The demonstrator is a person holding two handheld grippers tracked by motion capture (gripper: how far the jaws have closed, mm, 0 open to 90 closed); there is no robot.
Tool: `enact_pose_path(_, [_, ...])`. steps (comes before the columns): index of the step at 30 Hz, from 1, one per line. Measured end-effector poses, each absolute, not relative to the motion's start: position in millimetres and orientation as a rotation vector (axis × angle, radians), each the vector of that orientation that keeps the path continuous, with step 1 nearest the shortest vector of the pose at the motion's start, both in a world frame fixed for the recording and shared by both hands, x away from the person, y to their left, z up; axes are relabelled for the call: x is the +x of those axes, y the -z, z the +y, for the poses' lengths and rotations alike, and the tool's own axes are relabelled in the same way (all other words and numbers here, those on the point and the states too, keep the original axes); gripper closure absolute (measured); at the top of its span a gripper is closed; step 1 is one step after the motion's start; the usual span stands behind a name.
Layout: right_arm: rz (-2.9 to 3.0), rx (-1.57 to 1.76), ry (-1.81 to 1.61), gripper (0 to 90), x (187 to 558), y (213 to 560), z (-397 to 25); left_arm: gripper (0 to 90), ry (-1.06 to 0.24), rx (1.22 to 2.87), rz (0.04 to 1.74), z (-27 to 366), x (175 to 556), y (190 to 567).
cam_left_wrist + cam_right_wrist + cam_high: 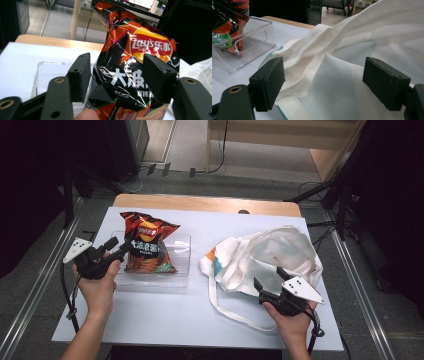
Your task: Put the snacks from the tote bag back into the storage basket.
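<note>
Straddling the chip bag [130, 72], the left tool [117, 75] gapes, unclenched; the right tool [324, 82] gapes before the cloth bag [352, 50]; bare desk [165, 315] lower centre.

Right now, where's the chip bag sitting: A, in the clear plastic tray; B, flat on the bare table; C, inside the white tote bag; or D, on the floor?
A: the chip bag stands in the clear plastic tray, left of the white tote bag, with the left claw open beside it.
</note>
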State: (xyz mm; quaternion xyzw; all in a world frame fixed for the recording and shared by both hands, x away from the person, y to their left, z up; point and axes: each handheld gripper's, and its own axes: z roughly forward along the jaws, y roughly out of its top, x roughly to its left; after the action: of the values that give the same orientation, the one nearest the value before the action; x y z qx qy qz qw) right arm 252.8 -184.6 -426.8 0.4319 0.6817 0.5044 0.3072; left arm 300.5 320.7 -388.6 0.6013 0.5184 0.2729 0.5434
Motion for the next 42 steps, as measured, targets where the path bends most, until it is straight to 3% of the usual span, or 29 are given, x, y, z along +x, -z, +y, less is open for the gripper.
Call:
enact_pose_path(5, [1.807, 1.142, -1.332, 18.3, 251.7, 427.6, -185.4, 28.2, -0.665, 1.45, 1.208, 322.0, 290.8, 389.2])
enact_pose_path(15, [1.799, 1.147, -1.332, 18.2, 248.5, 426.8, -189.3, 16.1, -0.676, 1.522, 1.161, 319.6, 272.2, 392.2])
enact_pose_path(42, [1.783, 1.164, -1.319, 18.1, 234.2, 428.3, -210.3, 7.8, -0.679, 1.602, 1.072, 323.9, 232.7, 403.4])
